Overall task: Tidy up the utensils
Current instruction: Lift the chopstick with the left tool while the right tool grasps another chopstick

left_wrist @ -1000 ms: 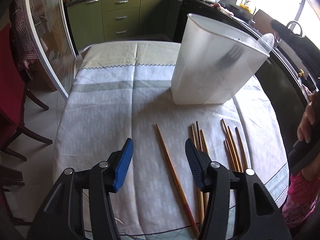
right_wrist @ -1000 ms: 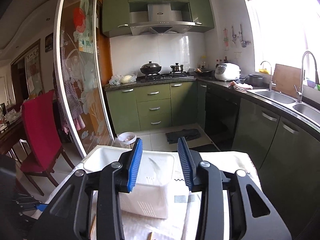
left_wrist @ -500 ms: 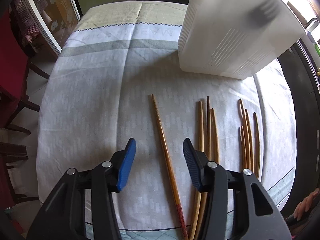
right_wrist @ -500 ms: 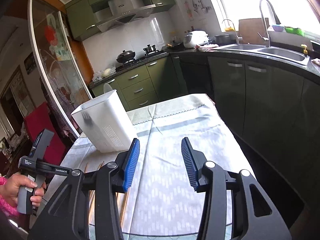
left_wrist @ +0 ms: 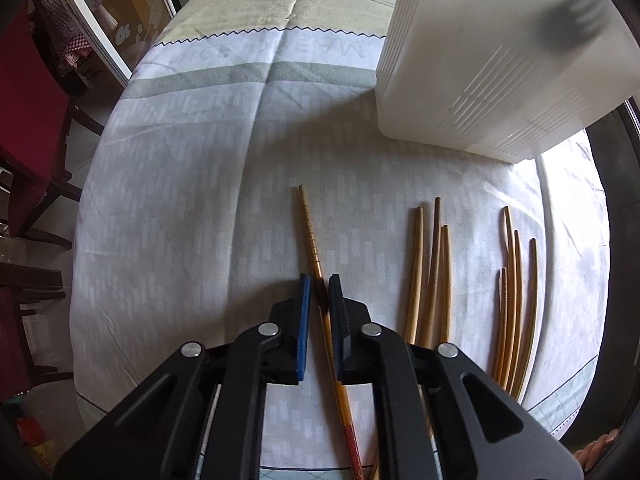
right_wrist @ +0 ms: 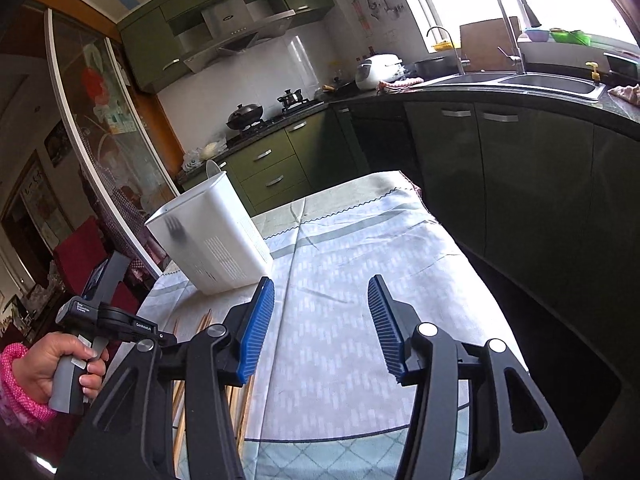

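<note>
Chopsticks lie in loose rows on the tablecloth (left_wrist: 192, 184), all pointing toward the far side, which probably makes them easy to take one at a time. One long chopstick (left_wrist: 309, 232) lies alone to the left of the others, and the left gripper (left_wrist: 319, 294) is low over its middle part with the blue pads (left_wrist: 305, 312) brought narrow on each side of it — they seem to touch the stick, so I judge the grasp is made or nearly made, while the stick is not yet lifted from the cloth. To the right there is a group of three chopsticks (left_wrist: 430, 272), and further right a group of four (left_wrist: 516, 292) near the table edge. A white plastic holder (left_wrist: 492, 64) stands at the far right, near the sticks; a dark fork (left_wrist: 572, 20) shows through its wall, so it is likely the place where the utensils should go. The left tool points forward and down along the stick. In the right view the person's left hand (right_wrist: 60, 364) grips its handle. The right gripper (right_wrist: 322, 320) is held higher over the near right part of the table, its pads wide apart and with nothing between them — it looks to be waiting.
</note>
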